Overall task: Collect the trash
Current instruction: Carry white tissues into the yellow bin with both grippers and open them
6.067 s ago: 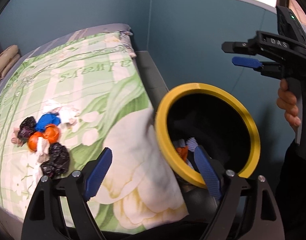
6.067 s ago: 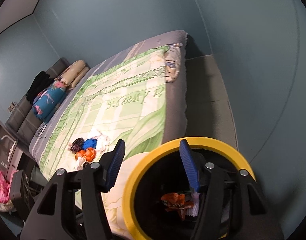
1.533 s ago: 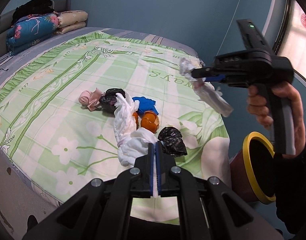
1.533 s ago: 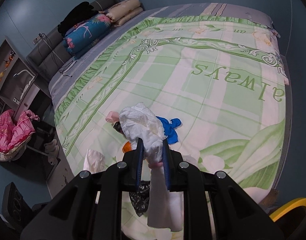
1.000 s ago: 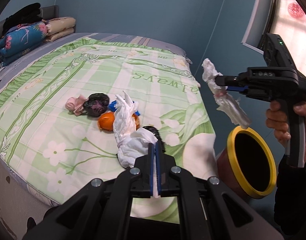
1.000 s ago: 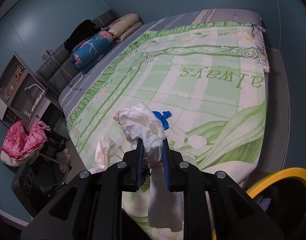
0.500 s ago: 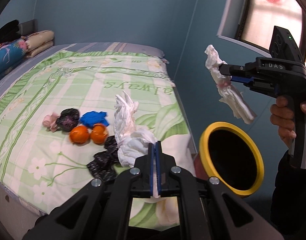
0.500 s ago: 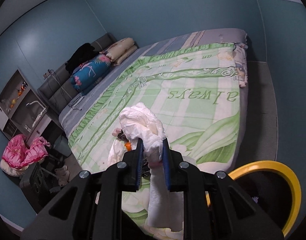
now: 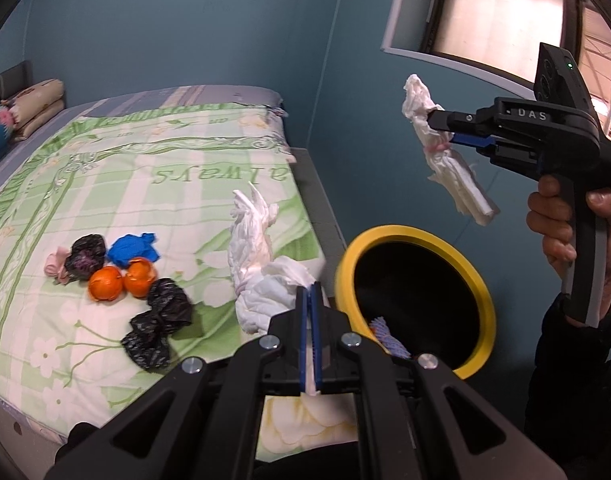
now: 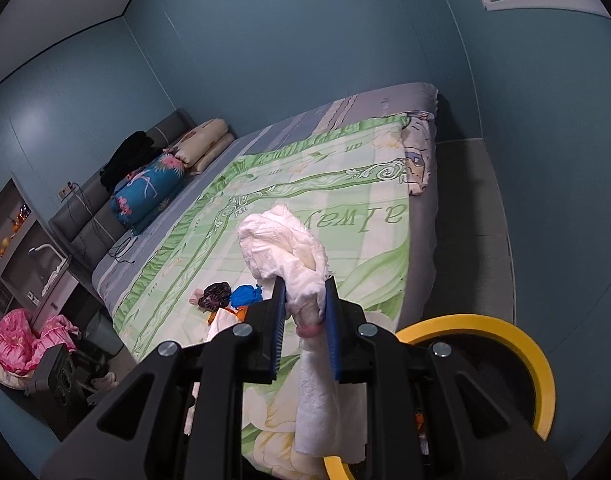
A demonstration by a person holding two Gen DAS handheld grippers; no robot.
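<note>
A: Trash, left wrist view. What does each tool hold?

B: My left gripper (image 9: pixel 310 304) has its blue pads pressed together on a thin edge of a white wad (image 9: pixel 261 264), which stands up in front of the jaws, over the bed (image 9: pixel 153 168). My right gripper (image 9: pixel 435 128) shows at upper right, carried by my right hand (image 9: pixel 573 224), its jaws closed on a rolled tissue (image 9: pixel 445 152) with a pink band round its middle. That roll hangs in the air above the bin (image 9: pixel 421 300).

A: Where is the bin?

B: Just beside the bed's near corner, yellow rim tilted toward the camera, black inside. Some scraps show at its lower edge, one of them bluish; I cannot tell what they are.

A: What is on the bed?

B: A cluster on the green quilt: two orange peels (image 9: pixel 121 280), a blue scrap (image 9: pixel 133 248), a dark bag (image 9: pixel 85 256), a pink bit (image 9: pixel 55 264), and a black bag (image 9: pixel 157 320) nearest me.

A: Right wrist view?

B: Right gripper (image 10: pixel 305 320): jaws narrow, clamped on the tissue (image 10: pixel 293 256) at the pink band; the top bulges above the pads, the tail hangs below. Bin (image 10: pixel 505 340) at lower right, partly behind the tool. On the bed (image 10: pixel 305 184), the blue scrap (image 10: pixel 245 296) and dark bag (image 10: pixel 215 294) show left of the pads. Pillows (image 10: pixel 201 148) lie at the far end.
</note>
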